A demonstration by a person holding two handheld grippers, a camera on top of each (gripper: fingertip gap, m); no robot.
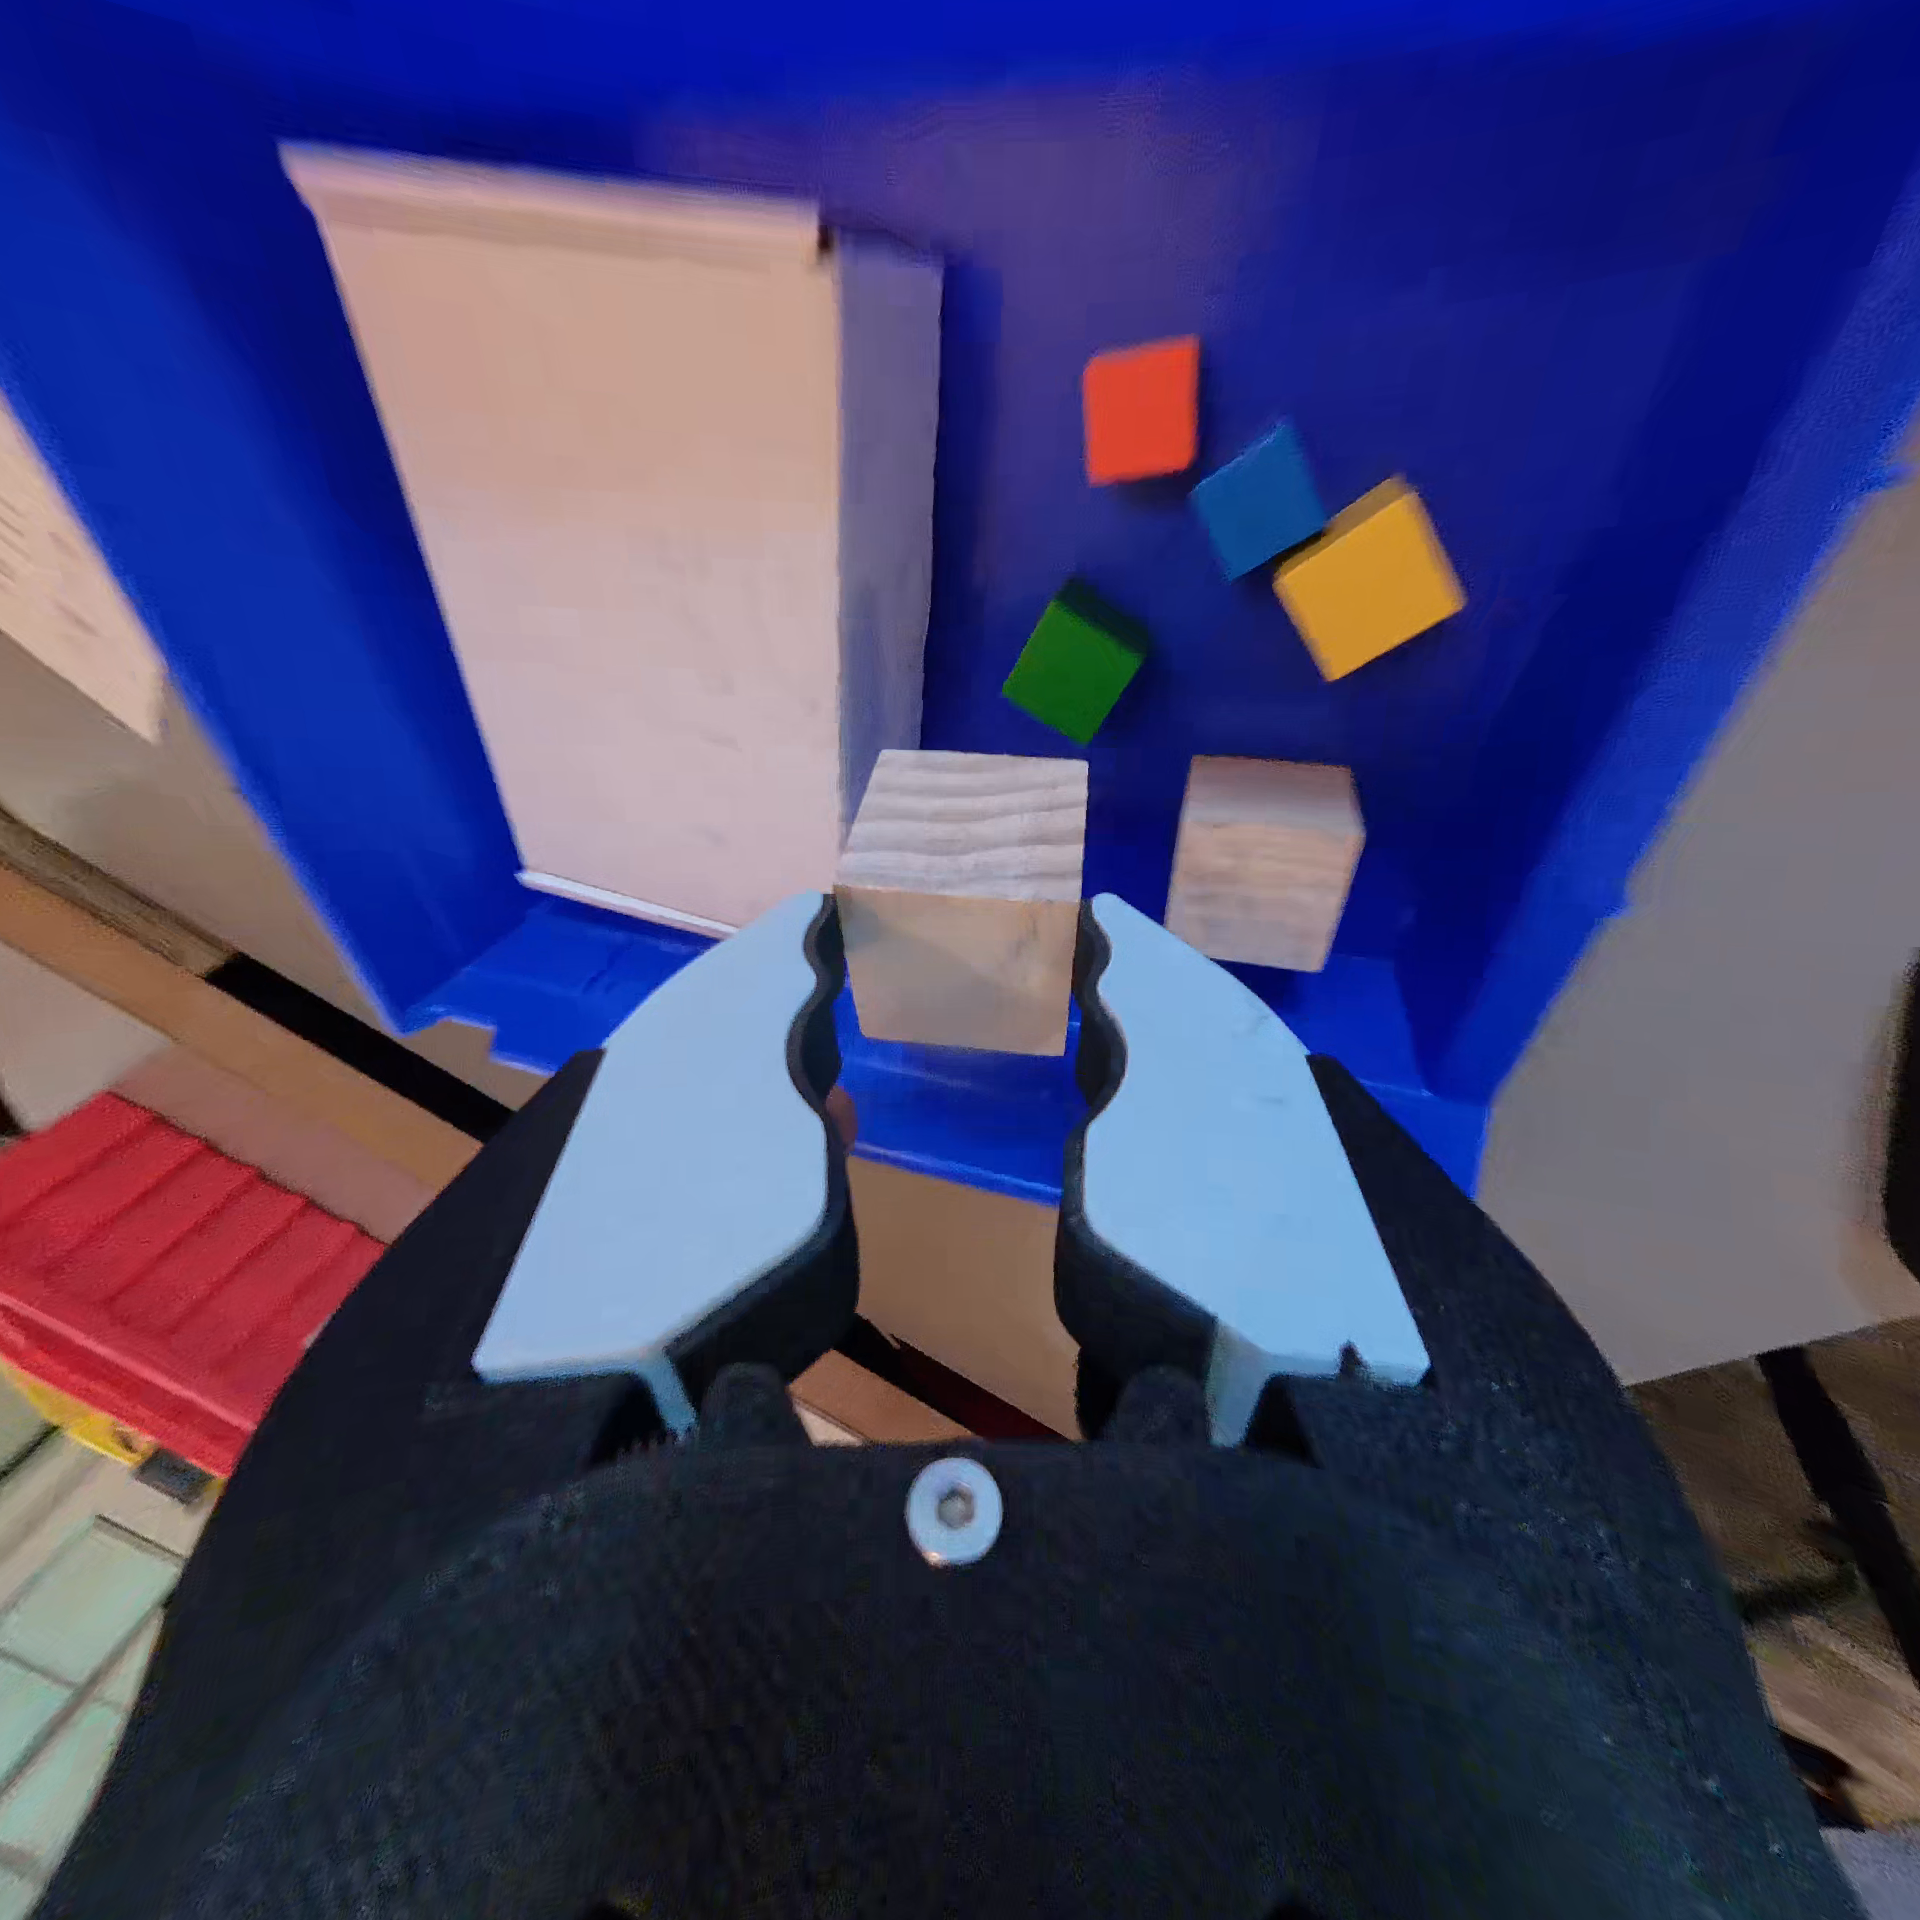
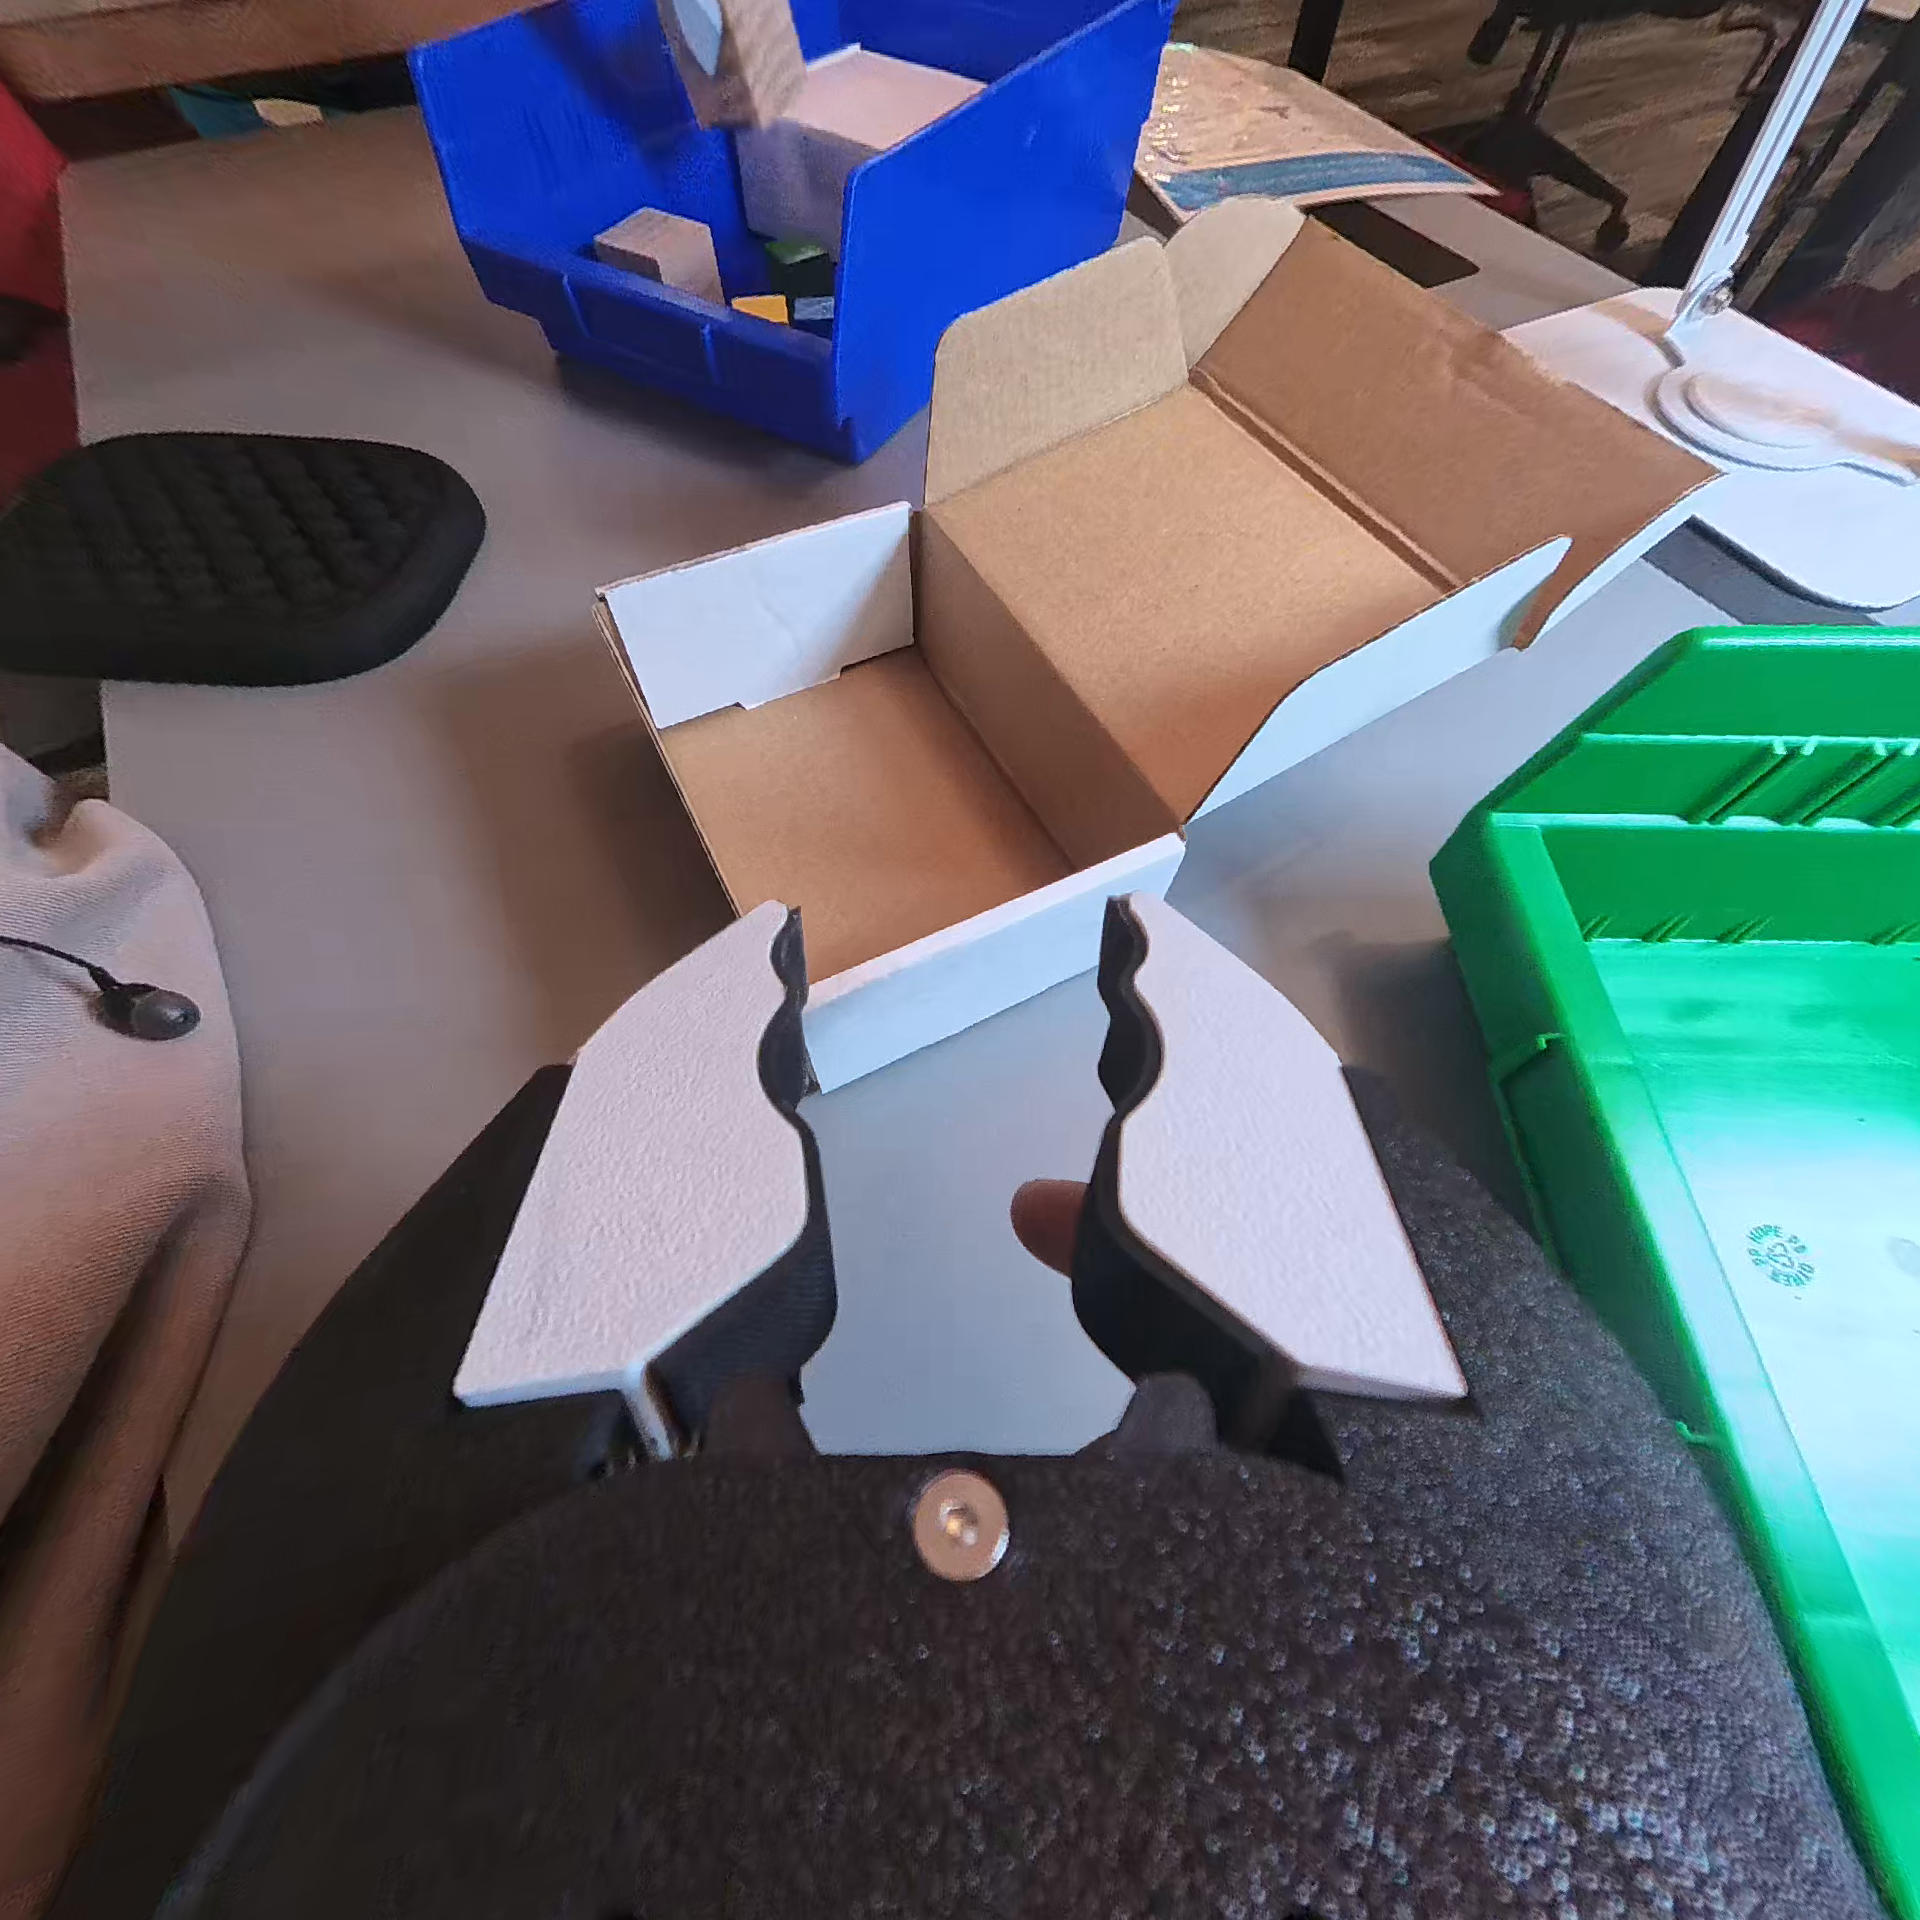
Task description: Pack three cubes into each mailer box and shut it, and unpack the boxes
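My left gripper [image 1: 958, 935] is shut on a plain wooden cube [image 1: 961, 894] and holds it above the front of the blue bin [image 1: 312, 623]. In the bin lie another wooden cube [image 1: 1262, 862], green [image 1: 1075, 665], orange [image 1: 1141, 408], blue [image 1: 1257, 499] and yellow [image 1: 1369, 577] cubes, and a closed white mailer box [image 1: 613, 540]. My right gripper [image 2: 951, 935] is open and empty, just in front of the near wall of an open mailer box [image 2: 873, 810] with nothing in it. The blue bin [image 2: 997, 197] shows behind it, with the held cube [image 2: 743, 57] above.
A green bin [image 2: 1714, 1039] stands to the right of the open box. A black padded rest [image 2: 229, 556] lies at the left. A white lamp base [image 2: 1766, 416] stands at the back right. A person's grey sleeve [image 2: 94, 1091] is at the left edge. Tip to tip, the grippers are about 45 centimetres apart.
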